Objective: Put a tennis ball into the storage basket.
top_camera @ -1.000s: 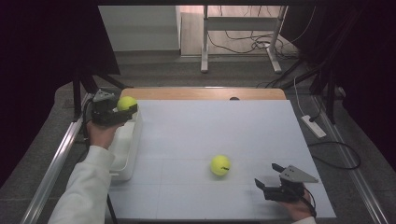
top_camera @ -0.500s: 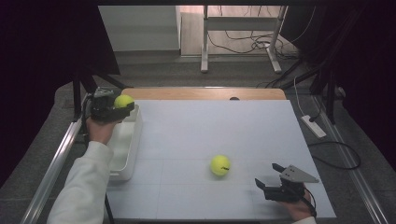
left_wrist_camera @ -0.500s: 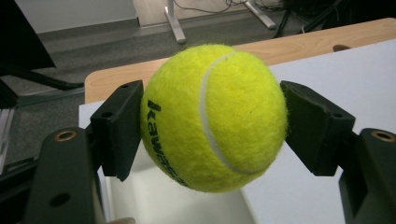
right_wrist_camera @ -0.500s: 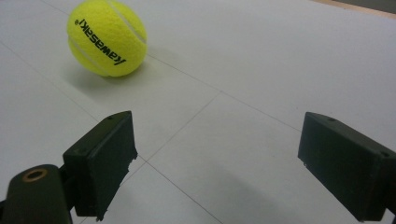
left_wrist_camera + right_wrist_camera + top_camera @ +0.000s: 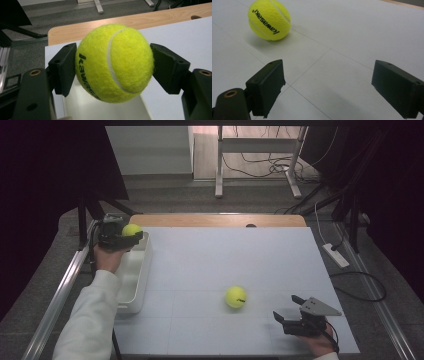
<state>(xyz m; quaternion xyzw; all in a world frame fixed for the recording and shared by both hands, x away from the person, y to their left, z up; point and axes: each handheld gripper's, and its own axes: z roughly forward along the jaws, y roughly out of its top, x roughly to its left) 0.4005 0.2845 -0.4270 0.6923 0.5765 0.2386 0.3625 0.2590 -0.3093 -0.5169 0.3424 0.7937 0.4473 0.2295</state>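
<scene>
My left gripper (image 5: 125, 236) is shut on a yellow tennis ball (image 5: 131, 230) (image 5: 114, 62) and holds it above the far end of a white tray (image 5: 136, 275) at the table's left edge. In the left gripper view (image 5: 113, 63) both black pads press the ball's sides, with the tray's inside below. A second yellow tennis ball (image 5: 235, 296) (image 5: 269, 20) lies on the white table surface. My right gripper (image 5: 285, 316) (image 5: 332, 86) stands open near the front right, with the ball lying a little ahead and to its left, apart from the jaws.
A white sheet (image 5: 235, 255) covers the table, with a wooden strip (image 5: 220, 220) along the far edge. Metal rails (image 5: 55, 300) run along the left side. A power strip (image 5: 336, 255) and cables lie on the floor at right.
My left gripper has carried its ball slightly toward the near side, over the tray's far end. The right gripper and the loose ball have stayed put.
</scene>
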